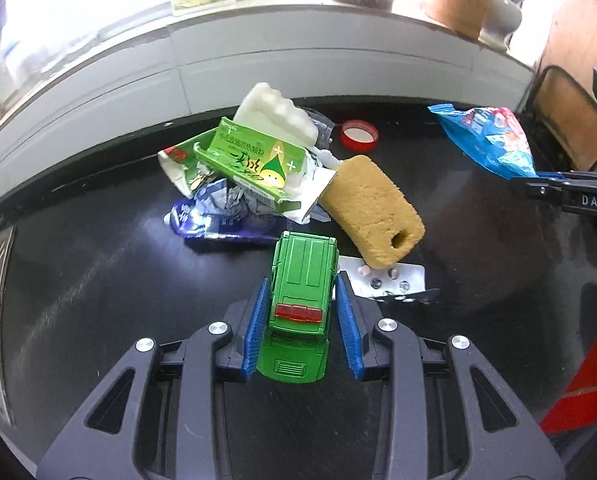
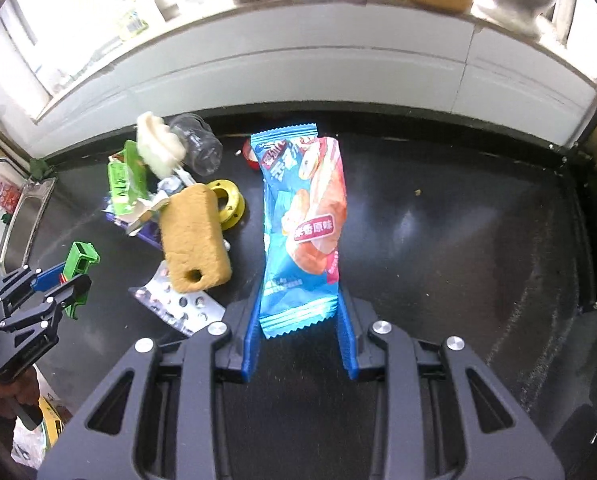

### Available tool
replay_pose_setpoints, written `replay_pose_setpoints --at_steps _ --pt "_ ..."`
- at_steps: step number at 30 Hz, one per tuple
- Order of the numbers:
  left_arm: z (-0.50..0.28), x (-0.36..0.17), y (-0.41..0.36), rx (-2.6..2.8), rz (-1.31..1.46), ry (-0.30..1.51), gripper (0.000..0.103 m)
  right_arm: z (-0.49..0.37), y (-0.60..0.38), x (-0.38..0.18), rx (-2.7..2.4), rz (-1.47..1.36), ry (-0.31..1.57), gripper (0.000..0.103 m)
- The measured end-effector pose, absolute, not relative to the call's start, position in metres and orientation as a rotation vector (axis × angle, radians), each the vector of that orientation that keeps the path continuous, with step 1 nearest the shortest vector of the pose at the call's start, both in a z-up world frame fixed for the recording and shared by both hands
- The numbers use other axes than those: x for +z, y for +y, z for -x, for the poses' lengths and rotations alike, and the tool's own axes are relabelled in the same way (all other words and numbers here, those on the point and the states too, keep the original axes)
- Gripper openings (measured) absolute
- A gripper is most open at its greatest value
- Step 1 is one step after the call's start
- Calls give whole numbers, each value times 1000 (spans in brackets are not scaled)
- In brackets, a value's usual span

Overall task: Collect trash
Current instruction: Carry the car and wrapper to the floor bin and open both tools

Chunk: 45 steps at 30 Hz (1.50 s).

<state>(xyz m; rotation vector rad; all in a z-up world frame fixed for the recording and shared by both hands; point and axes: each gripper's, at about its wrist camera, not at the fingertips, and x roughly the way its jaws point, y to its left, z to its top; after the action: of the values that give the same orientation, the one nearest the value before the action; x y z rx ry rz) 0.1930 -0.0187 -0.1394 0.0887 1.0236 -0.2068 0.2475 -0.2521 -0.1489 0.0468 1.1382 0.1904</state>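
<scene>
My left gripper [image 1: 301, 300] is shut on a green toy car [image 1: 300, 292] and holds it over the black countertop [image 1: 98, 280]. It also shows in the right wrist view [image 2: 64, 276], at the left. My right gripper [image 2: 298, 304] is shut on a blue snack packet [image 2: 302, 224], which also shows in the left wrist view [image 1: 490, 136]. On the counter lie a yellow sponge [image 1: 372, 212], a green carton [image 1: 254, 164], white foam [image 1: 274, 108], a blister pack [image 1: 386, 280] and a red lid [image 1: 359, 134].
A purple wrapper [image 1: 218, 220] lies under the carton. A yellow ring [image 2: 228, 202] and a crumpled clear bottle [image 2: 198, 144] sit behind the sponge. A steel sink [image 2: 22, 224] is at the left. A white windowsill [image 2: 298, 52] runs along the back.
</scene>
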Motion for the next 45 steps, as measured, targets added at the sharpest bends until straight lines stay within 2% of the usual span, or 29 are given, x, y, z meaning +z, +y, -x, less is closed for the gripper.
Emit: replay_pose_setpoints --at_steps 6,11,16,21,28,34,45 --pt "-180 -131 -7 -176 -62 1013 33 -228 -245 -128 200 -29 1109 33" --pt "-159 -117 32 -101 -24 976 33 -211 -199 -103 284 13 1050 33" --pt "-122 -103 95 38 24 932 33 -195 -102 -84 495 74 999 33" --pt "-45 -96 187 265 87 897 33 -161 29 -86 782 143 1009 33" --pt "85 -129 298 544 229 936 33 -75 205 -122 1131 264 1111 33" --pt "181 -193 371 691 389 1000 34 14 313 -177 1290 423 1230 33" --pt "227 -297 440 674 585 1062 34 59 400 -298 1203 622 1405 33"
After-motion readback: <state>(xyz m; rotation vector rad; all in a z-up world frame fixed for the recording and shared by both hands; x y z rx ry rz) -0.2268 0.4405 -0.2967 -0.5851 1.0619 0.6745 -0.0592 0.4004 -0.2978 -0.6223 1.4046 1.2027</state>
